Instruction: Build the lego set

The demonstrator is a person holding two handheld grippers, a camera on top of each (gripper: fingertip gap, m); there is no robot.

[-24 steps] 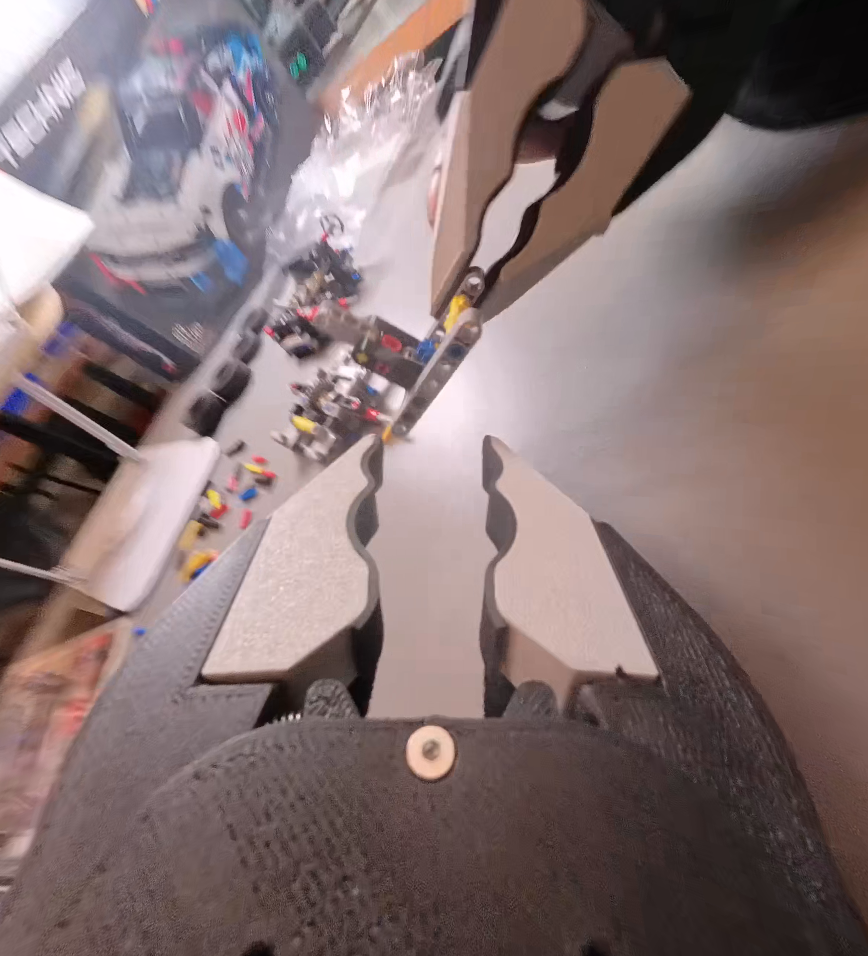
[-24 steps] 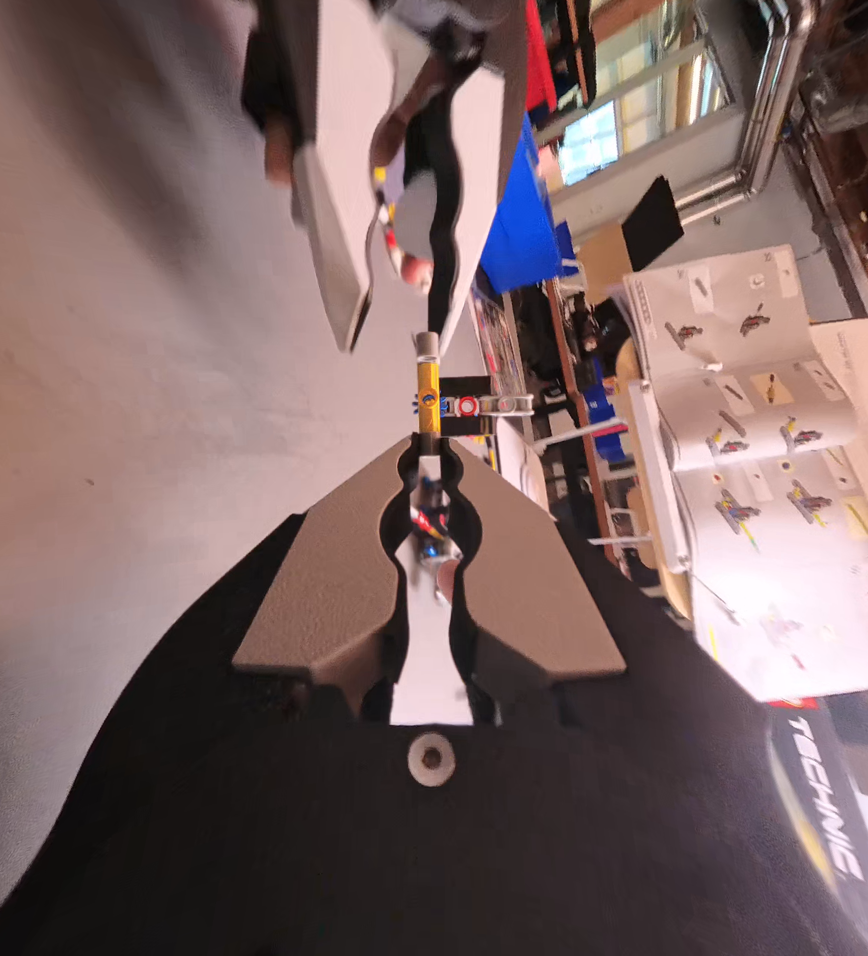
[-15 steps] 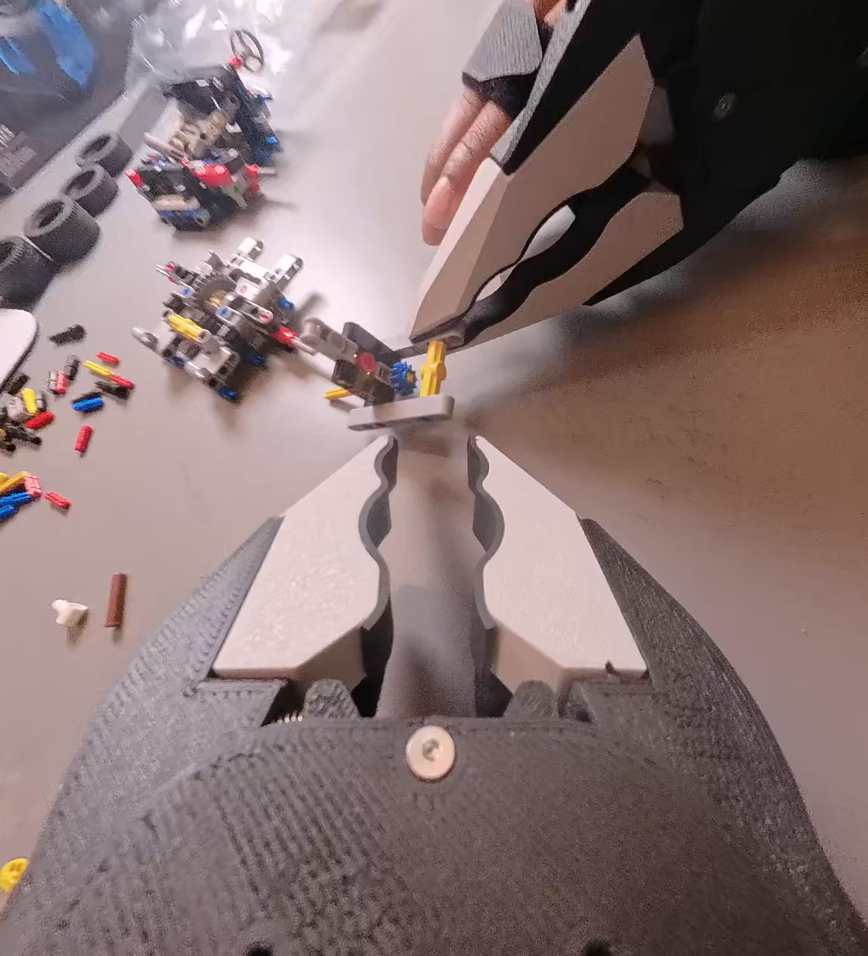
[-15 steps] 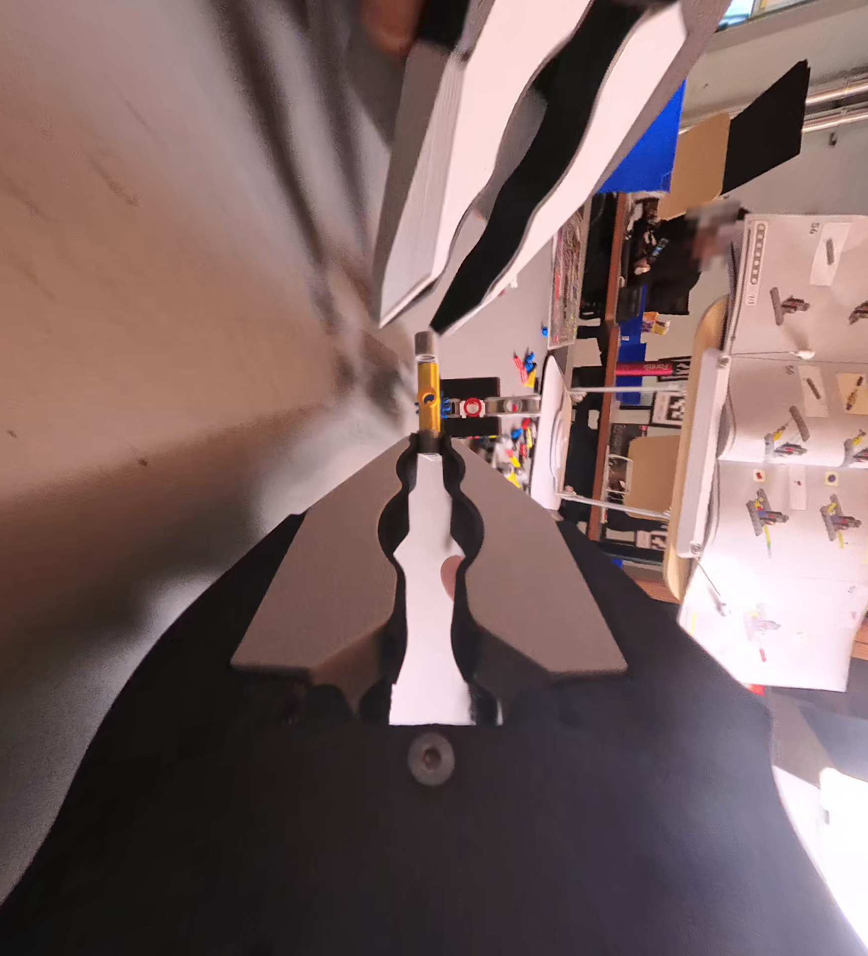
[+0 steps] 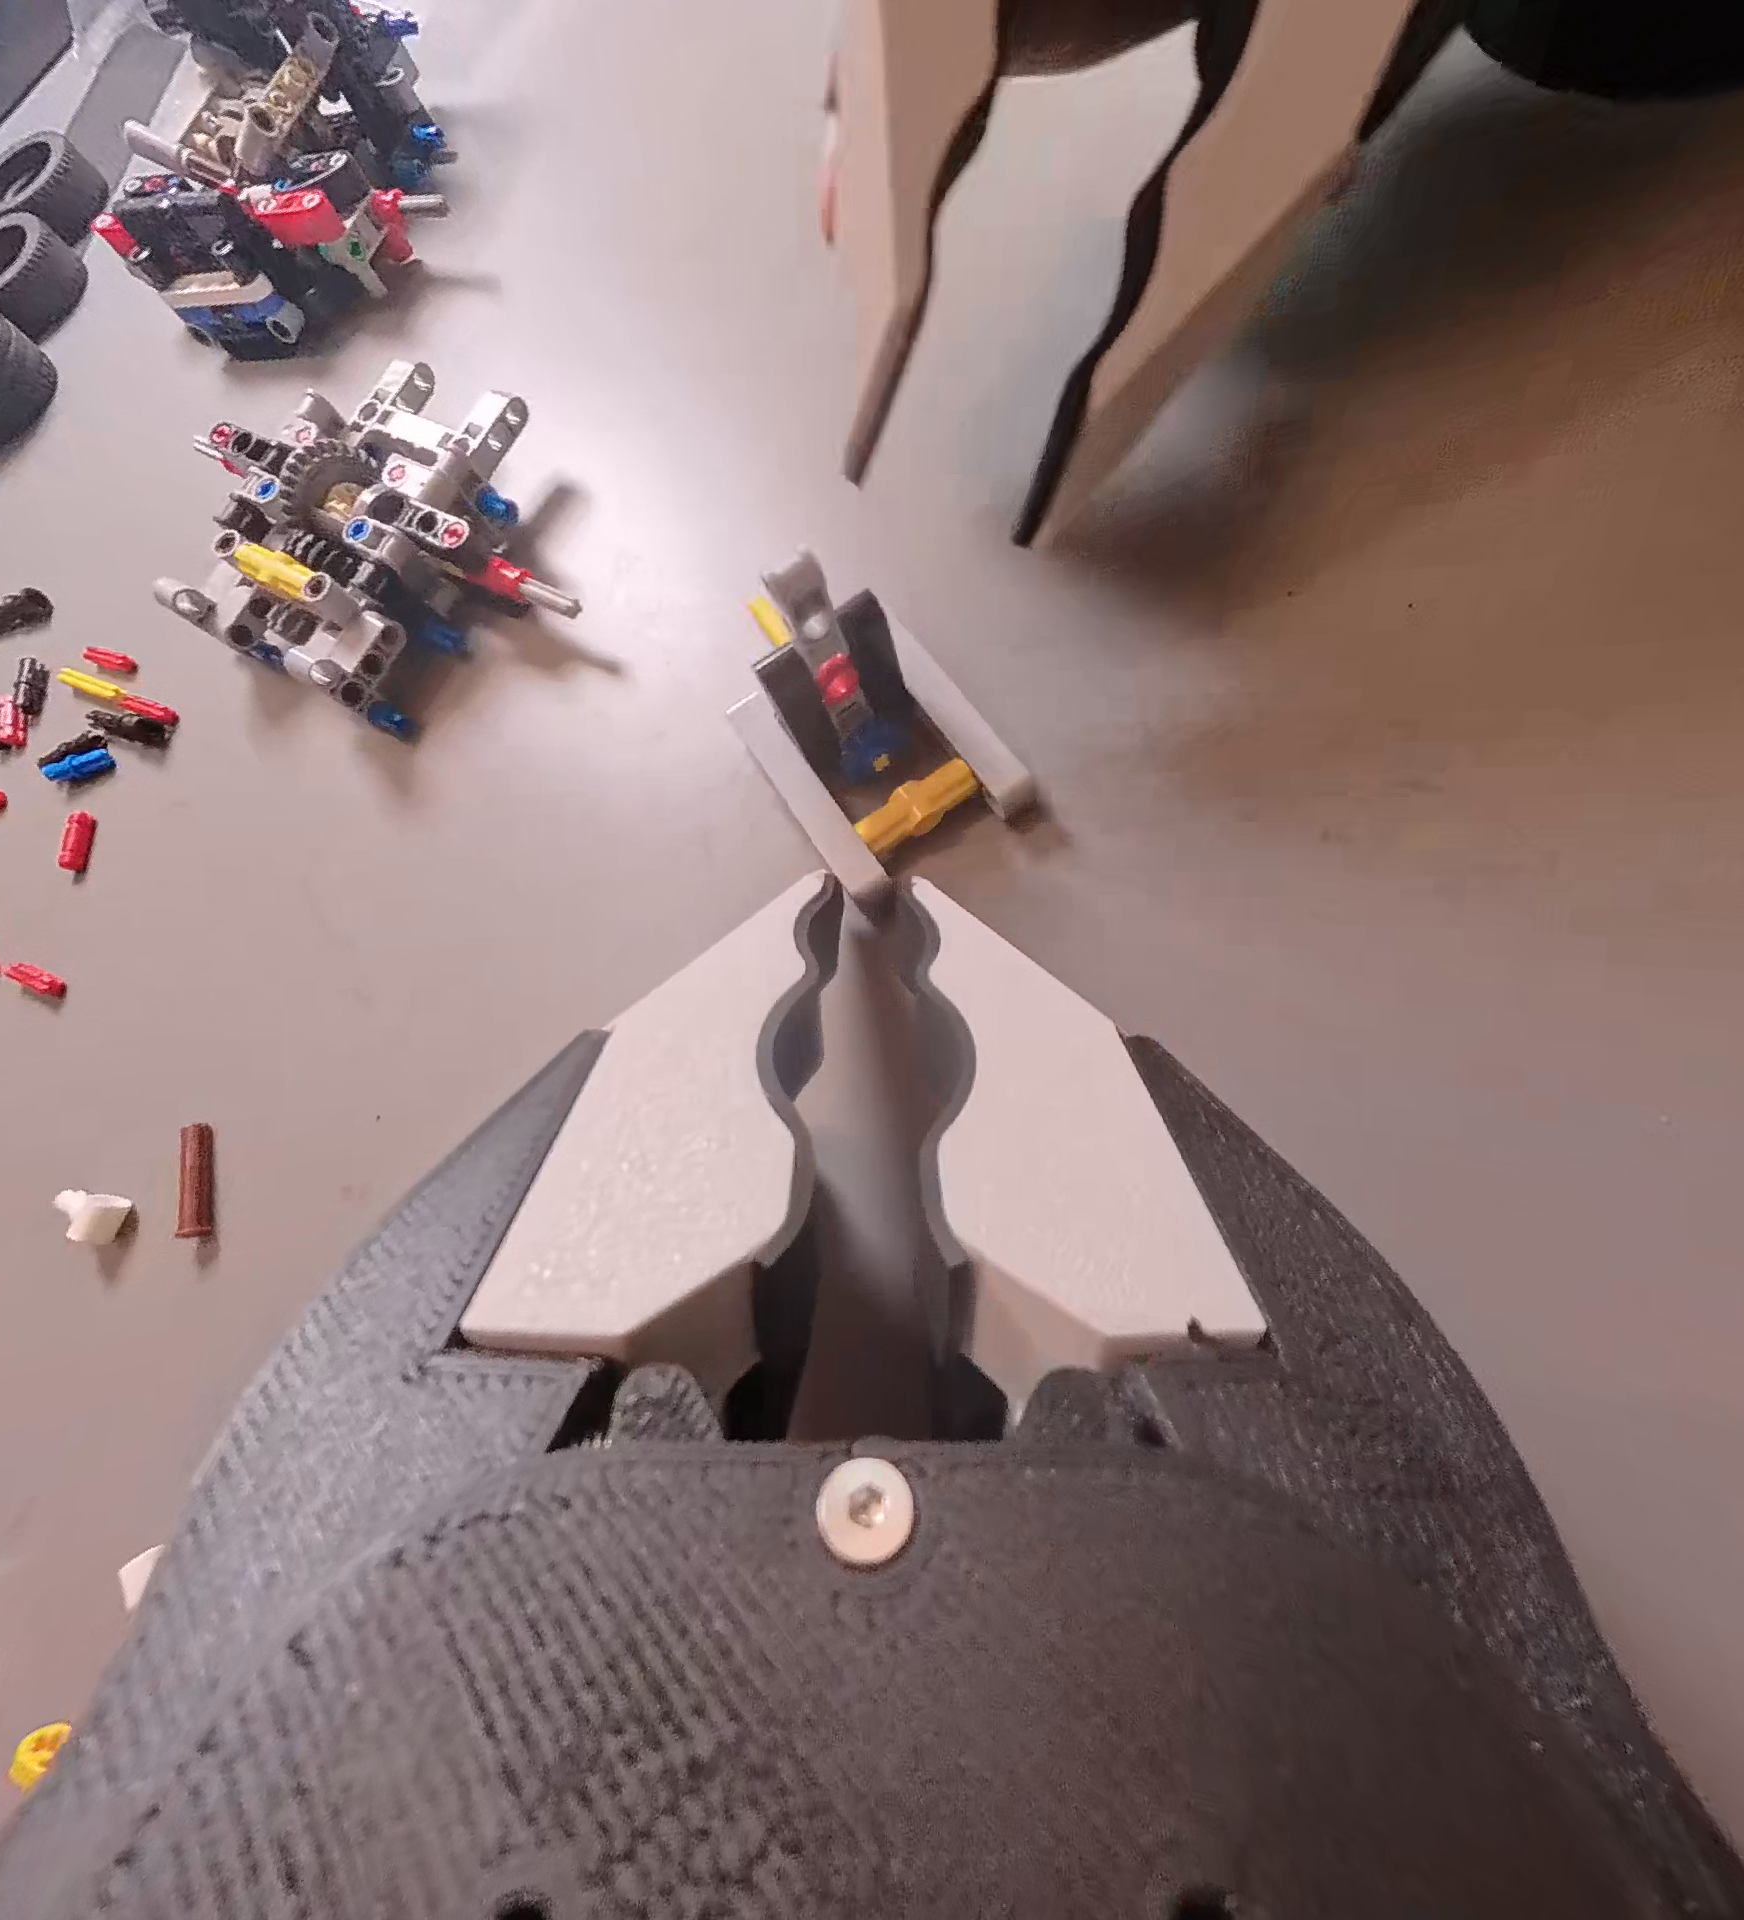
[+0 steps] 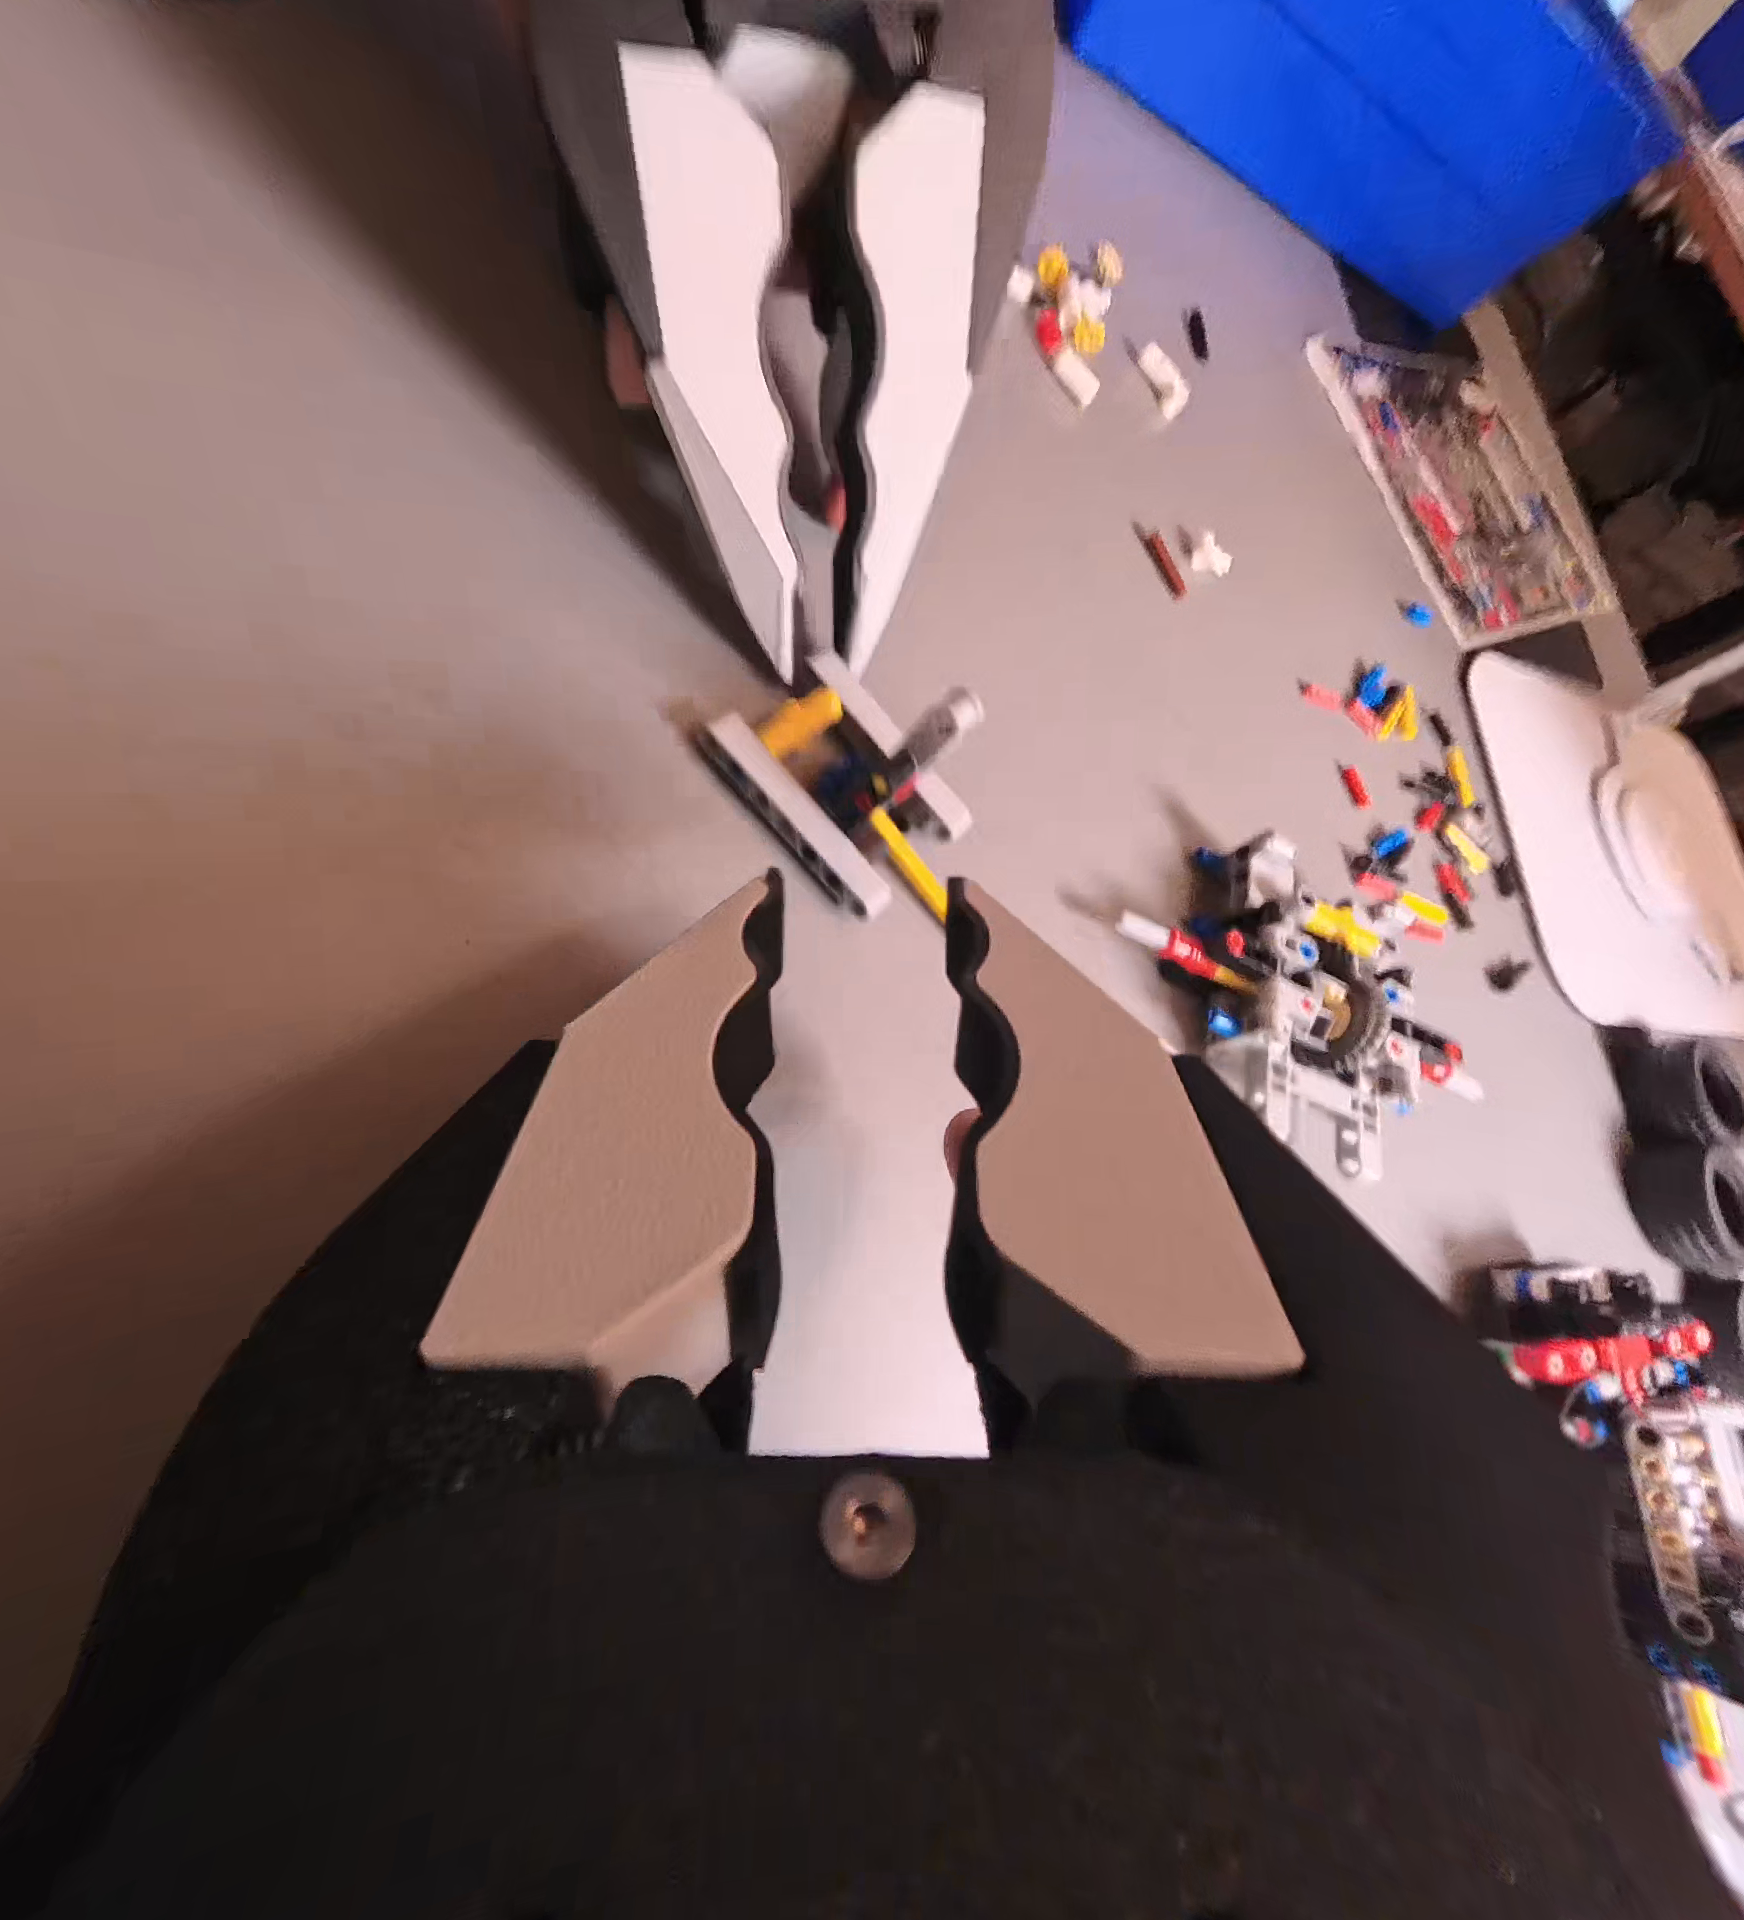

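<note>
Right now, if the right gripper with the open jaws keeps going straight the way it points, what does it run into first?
Probably the small grey-beamed brick assembly lying just past the right gripper; its thin yellow axle reaches closest to the fingertips. Depth is uncertain.

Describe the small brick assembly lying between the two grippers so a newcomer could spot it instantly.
On the grey table, look past the tips of the left gripper, whose fingers close on one end. The small brick assembly is two parallel light-grey beams joined by a yellow axle connector, with a blue gear and a red bush between. Unlike the bulkier geared assembly to its left, it is flat and ladder-like.
</note>
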